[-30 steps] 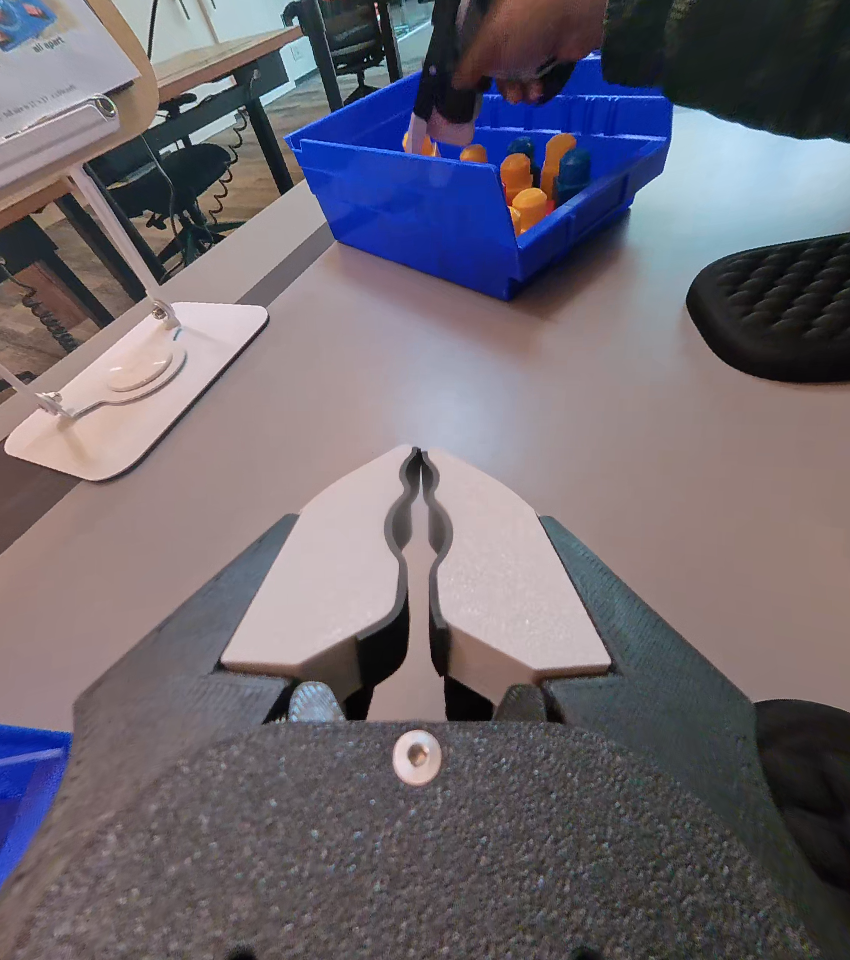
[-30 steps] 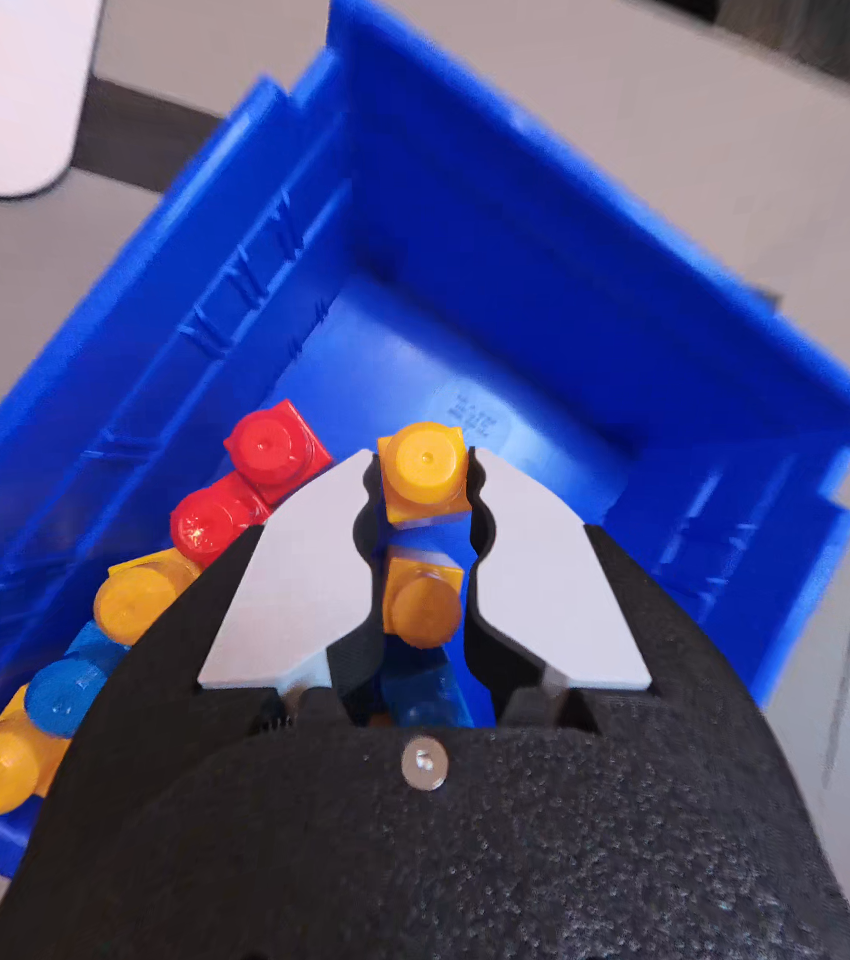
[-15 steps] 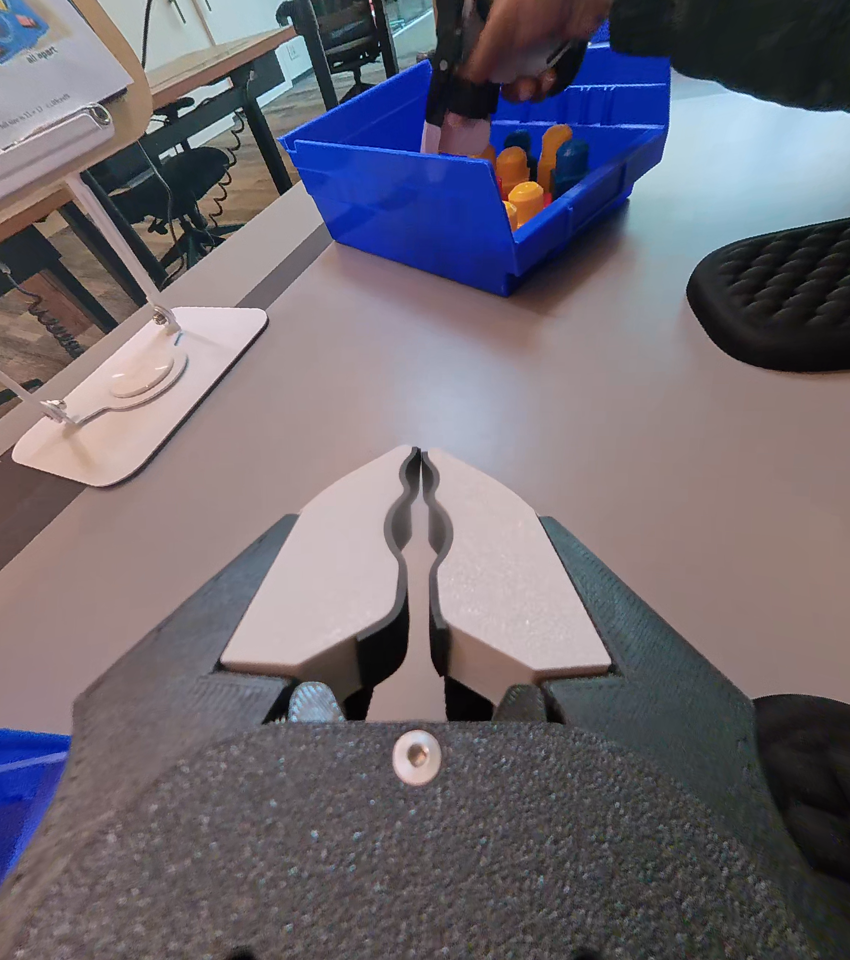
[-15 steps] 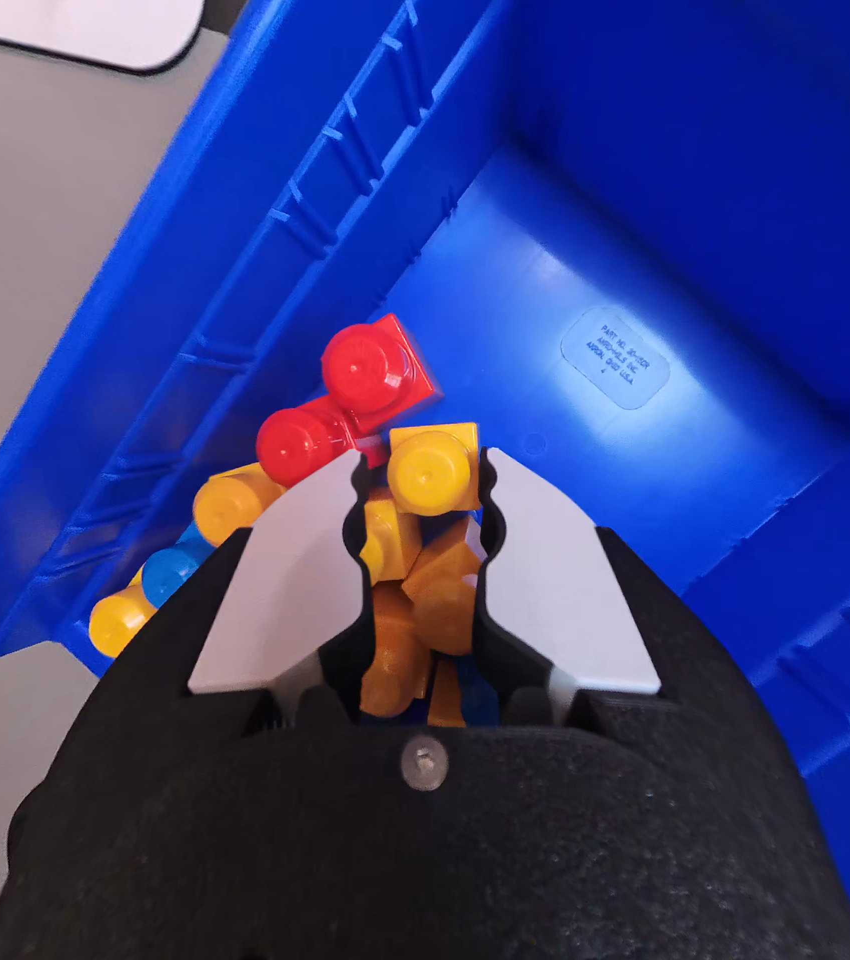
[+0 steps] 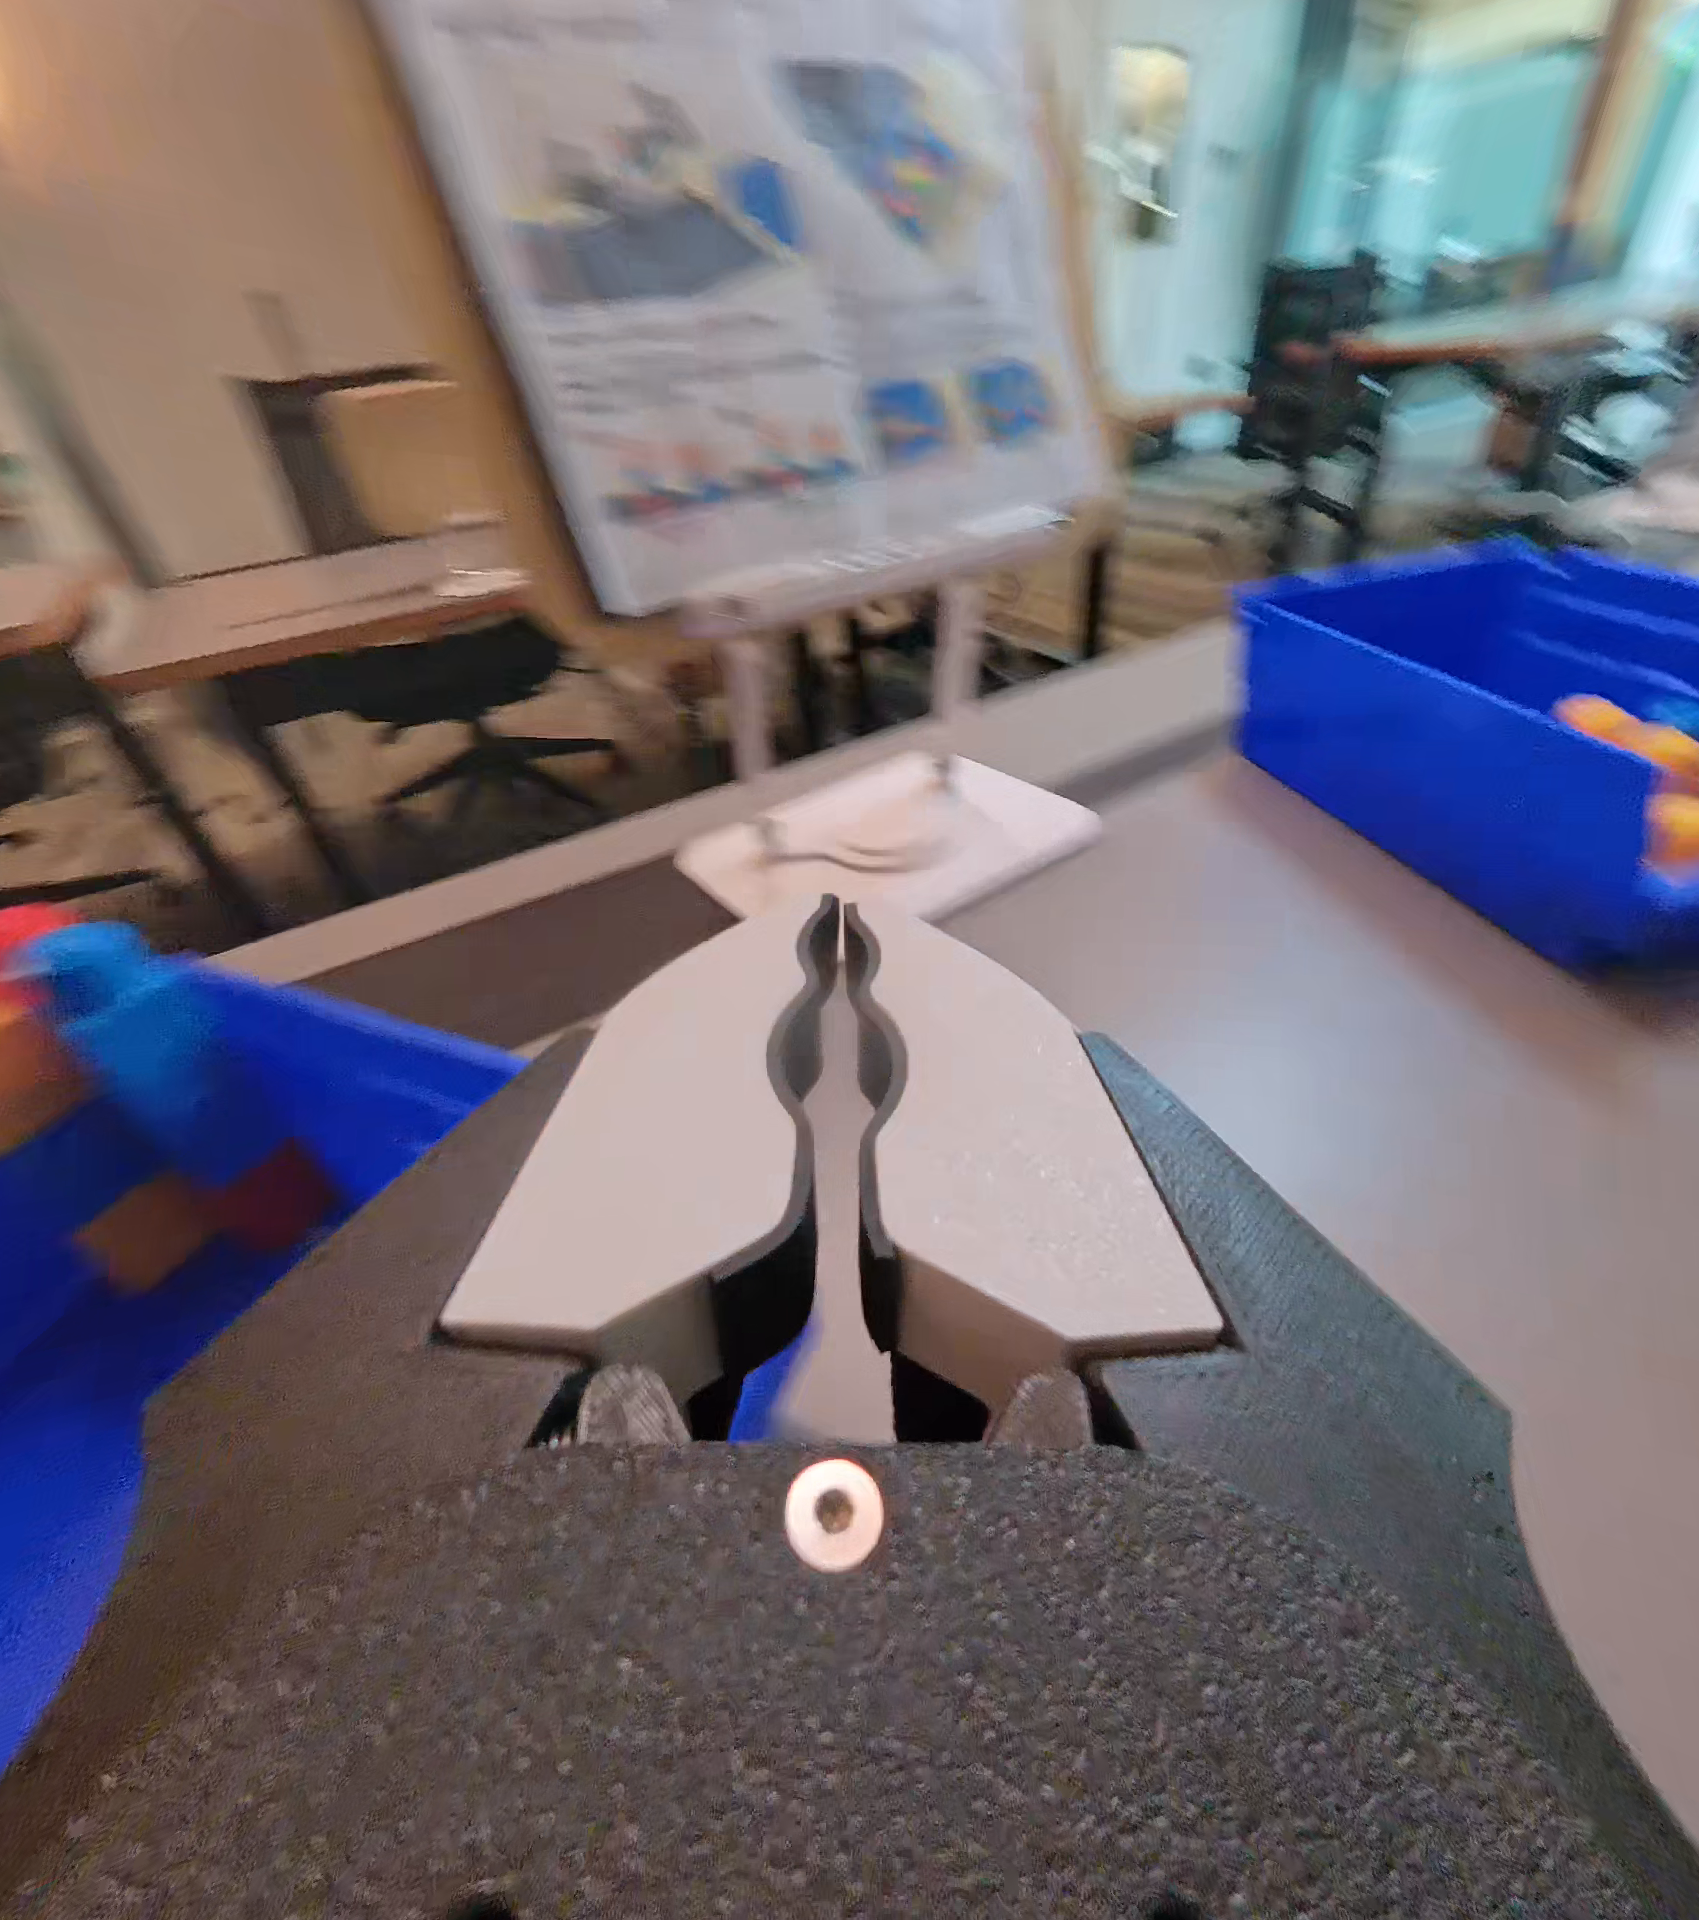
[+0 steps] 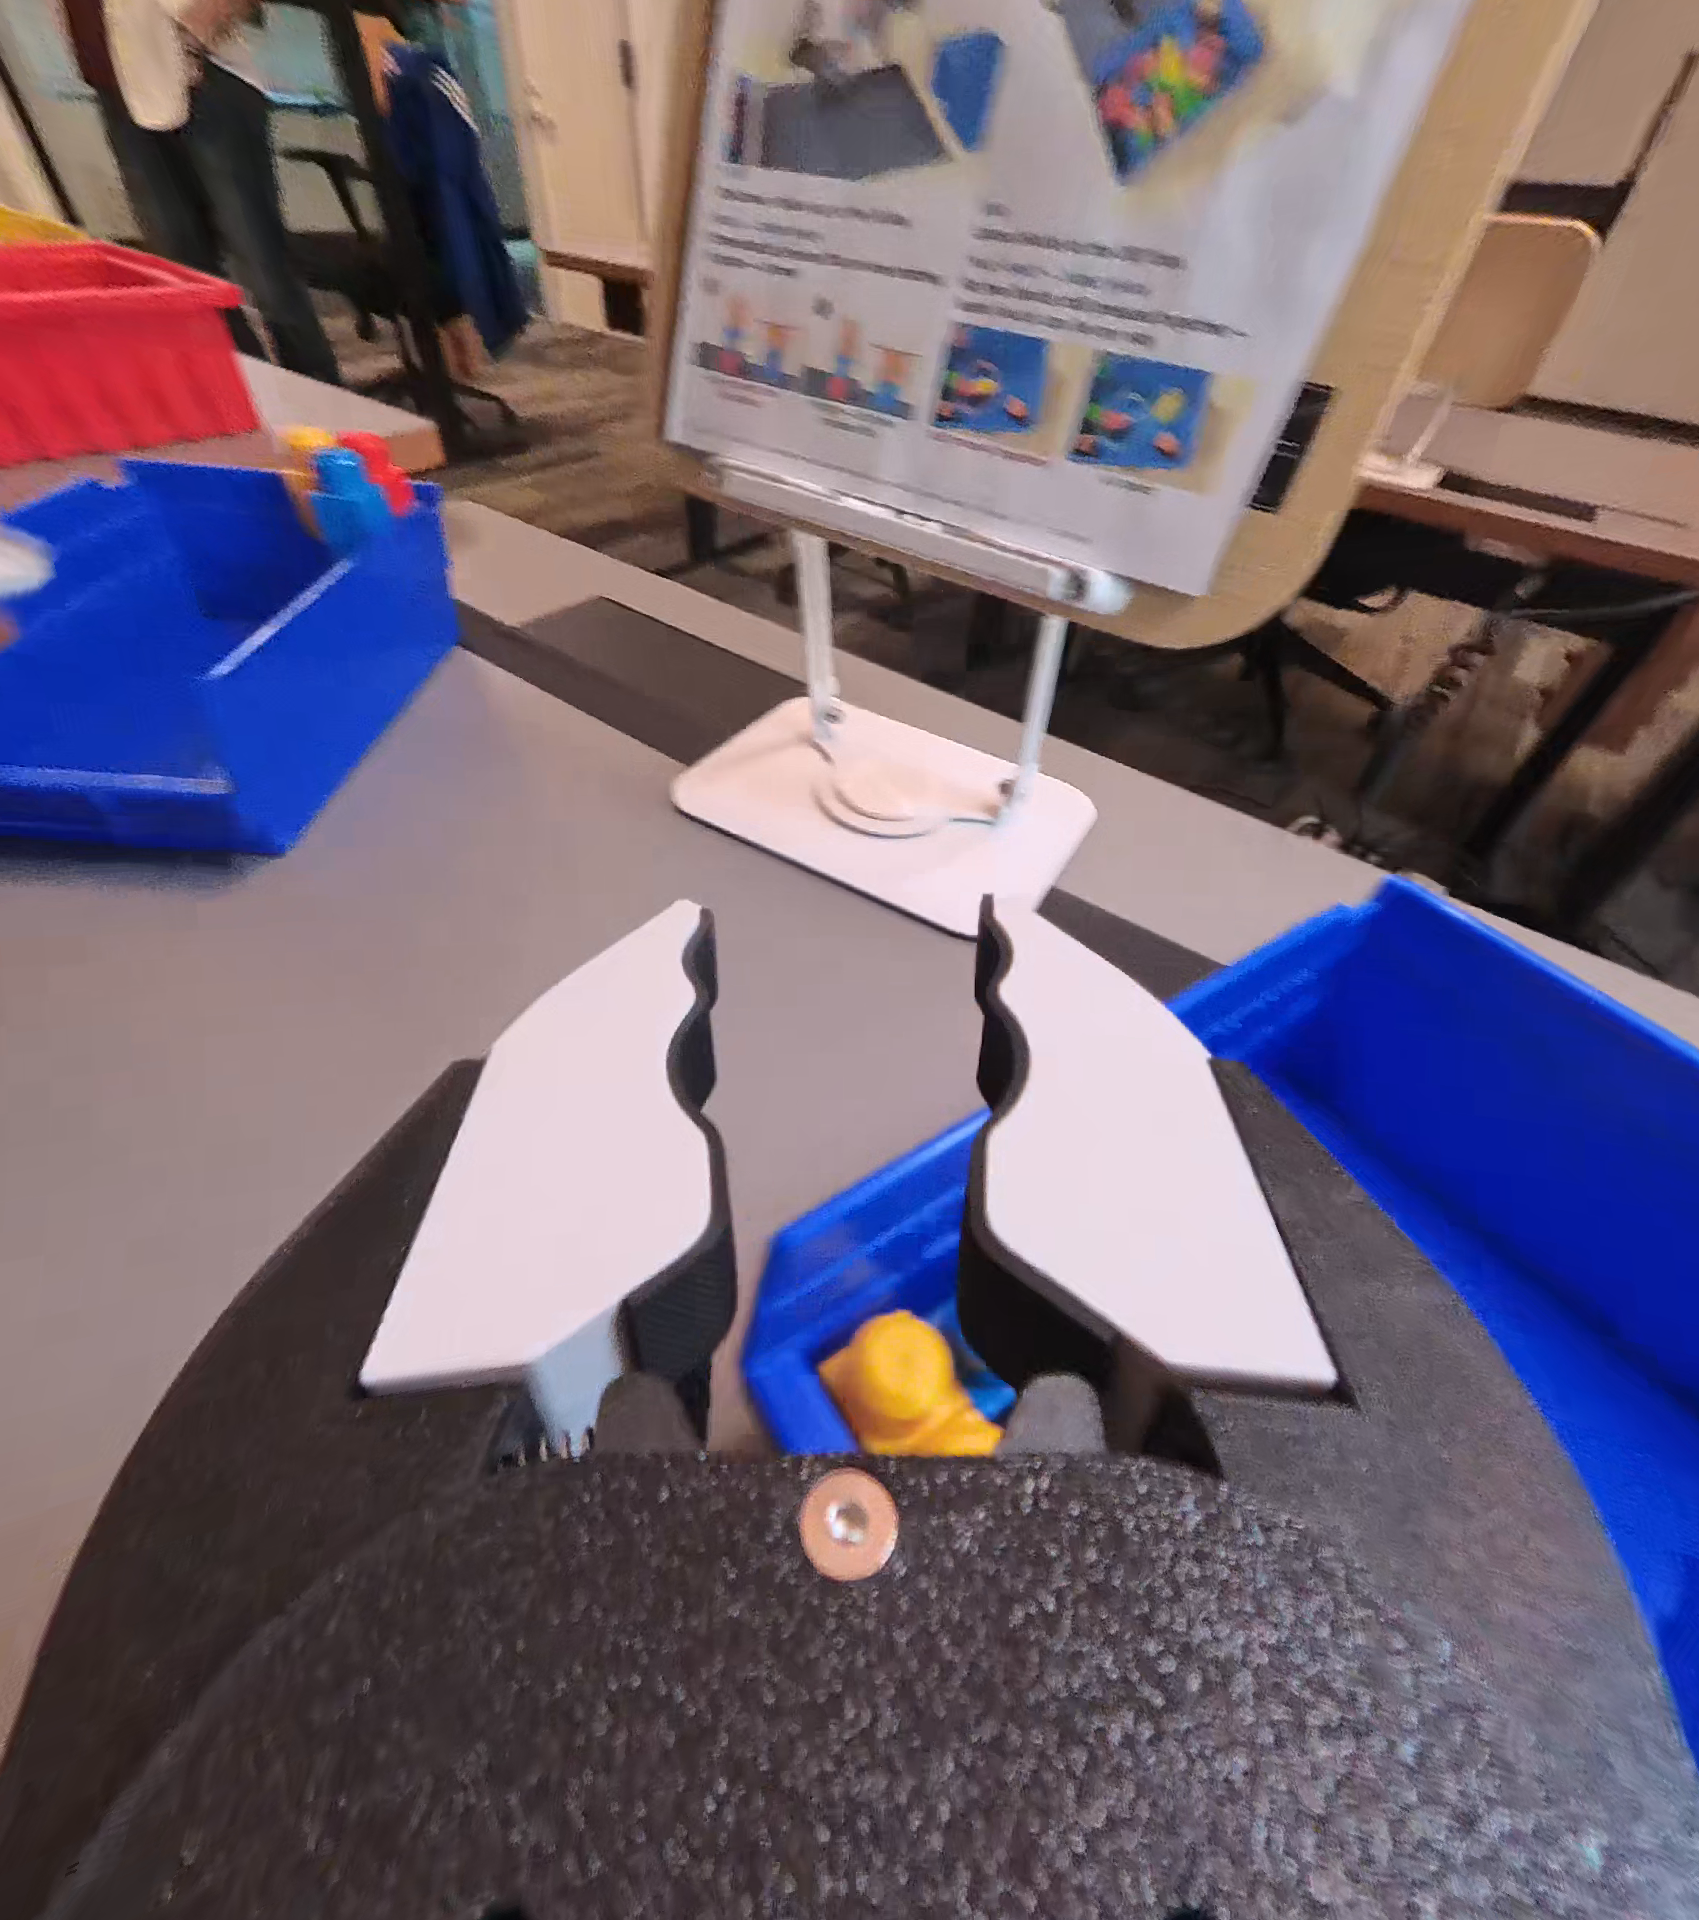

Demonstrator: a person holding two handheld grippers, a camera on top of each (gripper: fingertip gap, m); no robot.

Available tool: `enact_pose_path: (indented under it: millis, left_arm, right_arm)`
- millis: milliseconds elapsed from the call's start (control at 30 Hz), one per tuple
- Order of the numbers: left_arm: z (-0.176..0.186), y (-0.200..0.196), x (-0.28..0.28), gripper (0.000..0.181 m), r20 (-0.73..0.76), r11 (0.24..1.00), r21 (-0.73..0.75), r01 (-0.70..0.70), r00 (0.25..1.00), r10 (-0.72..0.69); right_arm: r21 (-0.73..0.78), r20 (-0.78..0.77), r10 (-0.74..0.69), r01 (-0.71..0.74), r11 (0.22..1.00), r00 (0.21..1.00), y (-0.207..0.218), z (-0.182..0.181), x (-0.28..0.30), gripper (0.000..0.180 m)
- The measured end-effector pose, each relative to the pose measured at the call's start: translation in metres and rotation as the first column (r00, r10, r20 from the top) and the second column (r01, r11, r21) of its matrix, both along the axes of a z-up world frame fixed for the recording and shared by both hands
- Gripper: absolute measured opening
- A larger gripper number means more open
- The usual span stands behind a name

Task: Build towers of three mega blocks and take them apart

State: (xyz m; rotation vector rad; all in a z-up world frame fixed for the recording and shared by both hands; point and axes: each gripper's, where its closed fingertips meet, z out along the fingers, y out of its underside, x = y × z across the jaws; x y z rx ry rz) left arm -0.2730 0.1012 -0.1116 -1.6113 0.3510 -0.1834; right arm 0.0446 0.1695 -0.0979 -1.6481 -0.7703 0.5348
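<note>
The right gripper (image 6: 843,1023), seen half a second ago closing around a yellow block inside the blue plastic bin (image 6: 1510,1091), is now raised above that bin's near corner with its jaws spread and nothing held between them; a yellow mega block (image 6: 912,1387) is seen lying in the bin just below. The grasp is judged to have been released or missed, so no tower piece has been taken. The left gripper (image 5: 842,920), closed on nothing, has been swung toward a second blue bin (image 5: 377,1049) at the left holding red, blue and orange blocks (image 5: 45,997).
</note>
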Motion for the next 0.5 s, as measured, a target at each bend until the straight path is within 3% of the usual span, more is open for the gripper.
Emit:
enact_pose_path:
  millis: [100, 200, 333, 500]
  left_arm:
    - [0.018, 0.027, -0.079, 0.013, 0.113, 0.971, 0.000, -0.241, 0.964, 0.239]
    - [0.008, 0.061, -0.139, 0.031, 0.146, 0.913, -0.088, -0.398, 0.902, 0.407]
    - [-0.035, 0.106, -0.180, 0.052, 0.082, 0.829, -0.260, -0.494, 0.845, 0.529]
    - [-0.083, 0.141, -0.203, 0.061, 0.006, 0.732, -0.385, -0.561, 0.792, 0.610]
  right_arm:
    - [0.005, -0.039, 0.062, -0.062, 0.998, 0.997, -0.027, -0.008, -0.022, 0.049]
    - [0.028, -0.076, 0.097, -0.095, 0.995, 0.992, -0.038, -0.014, -0.036, 0.048]
    - [0.030, -0.054, 0.127, -0.125, 0.992, 0.990, -0.043, -0.027, -0.048, 0.047]
    - [0.023, -0.022, 0.146, -0.146, 0.989, 0.989, -0.048, -0.040, -0.053, 0.047]
